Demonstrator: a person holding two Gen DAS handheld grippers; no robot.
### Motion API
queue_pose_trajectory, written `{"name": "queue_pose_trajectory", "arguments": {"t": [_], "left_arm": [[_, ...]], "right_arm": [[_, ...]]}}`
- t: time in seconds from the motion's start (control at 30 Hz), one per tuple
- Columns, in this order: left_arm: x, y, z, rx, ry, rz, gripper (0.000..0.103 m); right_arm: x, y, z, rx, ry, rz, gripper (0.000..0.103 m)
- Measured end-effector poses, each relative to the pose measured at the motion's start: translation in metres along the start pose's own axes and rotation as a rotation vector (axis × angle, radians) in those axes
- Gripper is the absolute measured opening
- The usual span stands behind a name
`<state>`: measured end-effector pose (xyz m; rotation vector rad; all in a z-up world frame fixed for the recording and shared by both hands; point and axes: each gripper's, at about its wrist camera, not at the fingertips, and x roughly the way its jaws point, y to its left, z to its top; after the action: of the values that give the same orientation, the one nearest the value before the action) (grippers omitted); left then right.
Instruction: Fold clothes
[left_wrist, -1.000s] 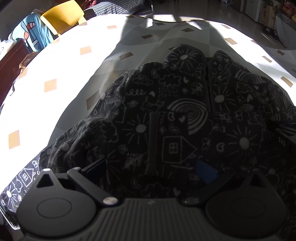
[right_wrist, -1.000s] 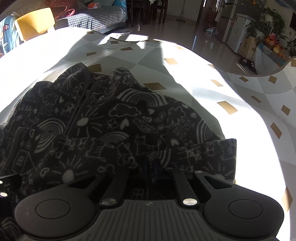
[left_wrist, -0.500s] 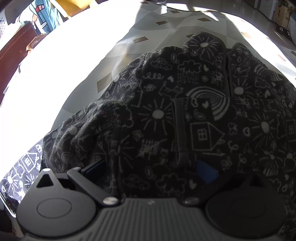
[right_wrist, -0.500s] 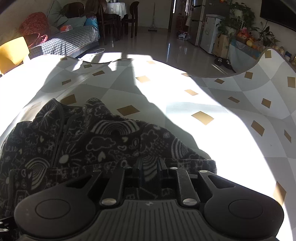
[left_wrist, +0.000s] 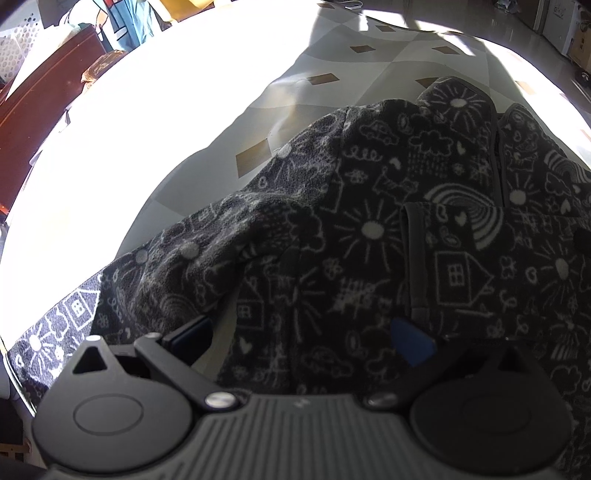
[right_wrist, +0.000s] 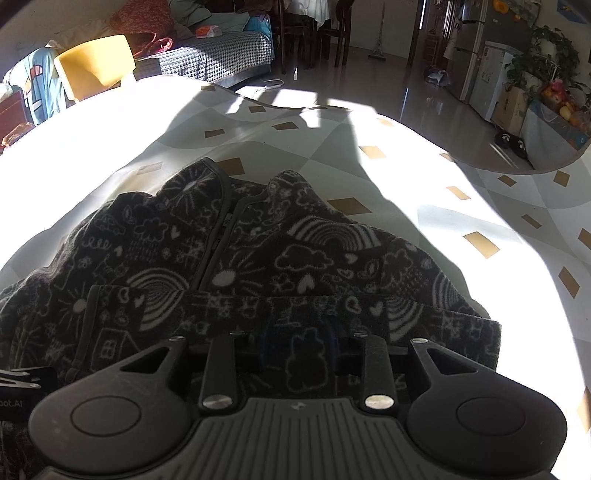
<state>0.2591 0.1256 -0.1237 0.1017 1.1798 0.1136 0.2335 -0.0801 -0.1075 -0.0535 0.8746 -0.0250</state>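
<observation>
A dark fleece jacket (left_wrist: 369, 229) with white doodle prints lies on the table, its zip and collar pointing away from me. Its lower part is folded up over the chest. My left gripper (left_wrist: 299, 341) is open just above the near left part of the fold, with fleece under the wide gap and nothing pinched. In the right wrist view the jacket (right_wrist: 303, 258) fills the near half. My right gripper (right_wrist: 300, 347) is at the folded edge, its fingers a little apart and fleece lying loose between them.
A pale tablecloth (right_wrist: 424, 229) with tan squares covers the table, in bright sun to the left and right of the jacket. A yellow chair (right_wrist: 94, 62) and a sofa (right_wrist: 218, 59) stand beyond the far edge. Brown wooden furniture (left_wrist: 44, 110) is at the left.
The fold has been carried forward and laid on the chest. My right gripper's fingers, pinched together on the fleece before, have spread apart. The left gripper stayed open and shifted left.
</observation>
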Motion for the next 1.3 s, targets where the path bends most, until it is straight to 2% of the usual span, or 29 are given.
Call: {"name": "queue_pose_trajectory", "arguments": {"t": [0.27,0.43,0.77,0.9,1.3], "left_arm": [[0.007,0.029,-0.005,-0.067,0.02,0.001,0.103],[0.007,0.046,-0.012,-0.109,0.005,0.023,0.103],[0.013,0.075,-0.033,-0.191,-0.007,0.038,0.103],[0.017,0.089,-0.04,-0.224,-0.013,0.08,0.103],[0.035,0.168,-0.062,-0.441,0.039,0.326,0.103]], "right_arm": [[0.0,0.016,-0.002,-0.022,0.053,0.007,0.031],[0.0,0.027,-0.004,-0.037,0.086,0.011,0.031],[-0.013,0.066,-0.007,-0.133,0.1,0.051,0.033],[-0.016,0.073,-0.008,-0.151,0.105,0.054,0.035],[-0.016,0.077,-0.012,-0.172,0.132,0.014,0.035]]}}
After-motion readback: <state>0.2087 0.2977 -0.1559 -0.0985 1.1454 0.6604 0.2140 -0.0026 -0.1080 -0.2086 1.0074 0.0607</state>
